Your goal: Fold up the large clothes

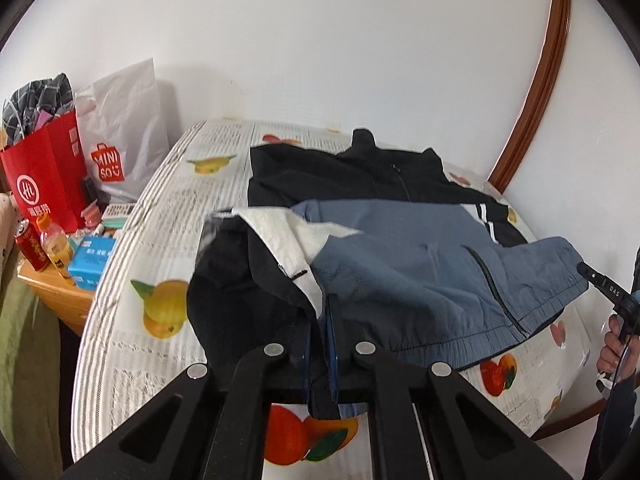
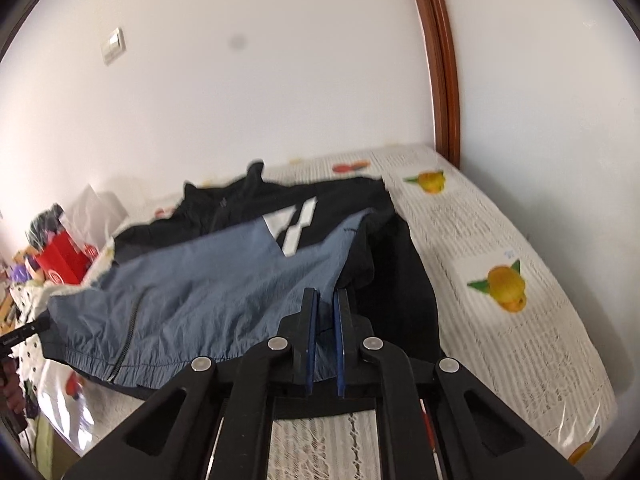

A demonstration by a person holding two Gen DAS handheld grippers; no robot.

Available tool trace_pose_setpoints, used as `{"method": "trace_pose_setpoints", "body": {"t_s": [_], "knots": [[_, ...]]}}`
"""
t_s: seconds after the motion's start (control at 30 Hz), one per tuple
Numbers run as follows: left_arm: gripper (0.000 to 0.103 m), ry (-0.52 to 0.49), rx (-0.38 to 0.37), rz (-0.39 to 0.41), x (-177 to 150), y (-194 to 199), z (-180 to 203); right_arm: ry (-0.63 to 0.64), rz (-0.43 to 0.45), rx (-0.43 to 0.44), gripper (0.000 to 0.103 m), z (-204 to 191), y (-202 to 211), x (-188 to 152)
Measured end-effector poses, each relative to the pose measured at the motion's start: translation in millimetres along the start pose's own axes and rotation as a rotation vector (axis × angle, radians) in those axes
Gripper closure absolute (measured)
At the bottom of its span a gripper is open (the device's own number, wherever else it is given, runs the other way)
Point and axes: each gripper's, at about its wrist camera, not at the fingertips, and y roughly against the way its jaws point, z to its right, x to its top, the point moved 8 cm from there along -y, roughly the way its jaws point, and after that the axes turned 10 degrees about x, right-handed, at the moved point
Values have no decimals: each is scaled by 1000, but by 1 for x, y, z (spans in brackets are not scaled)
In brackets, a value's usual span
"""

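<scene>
The black, slate-blue and white zip jacket lies across the fruit-print covered bed, collar toward the wall edge. Each hand-held gripper, left and right, is clenched on its hem at the near edge. Folding looks barely begun; the body still needs doubling over.

At about nine o'clock in the left wrist view, a white plastic bag carries an orange shopping-bag logo reading "MINISO". Beside it, a red paper bag shows a white ring with "Hi" and Chinese characters below, too small to make out. At three o'clock, the other gripper's black bar bears "DAS". The tablecloth's print stays illegible.
</scene>
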Motion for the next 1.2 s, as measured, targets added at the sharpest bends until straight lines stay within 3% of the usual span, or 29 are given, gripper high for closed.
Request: {"method": "trace_pose_setpoints", "body": {"t_s": [0.2, 0.6, 1.07, 1.2], "knots": [[96, 14, 7, 19, 27, -7, 4, 6, 49, 21, 96, -6, 1, 24], [96, 18, 38, -18, 58, -56, 2, -28, 36, -8, 96, 10, -53, 55], [93, 16, 68, -91, 59, -110, 6, -51, -124, -100, 94, 43, -136, 28], [93, -2, 76, -102, 58, -113, 9, -19, -133, -134, 84, 40, -133, 26]]}}
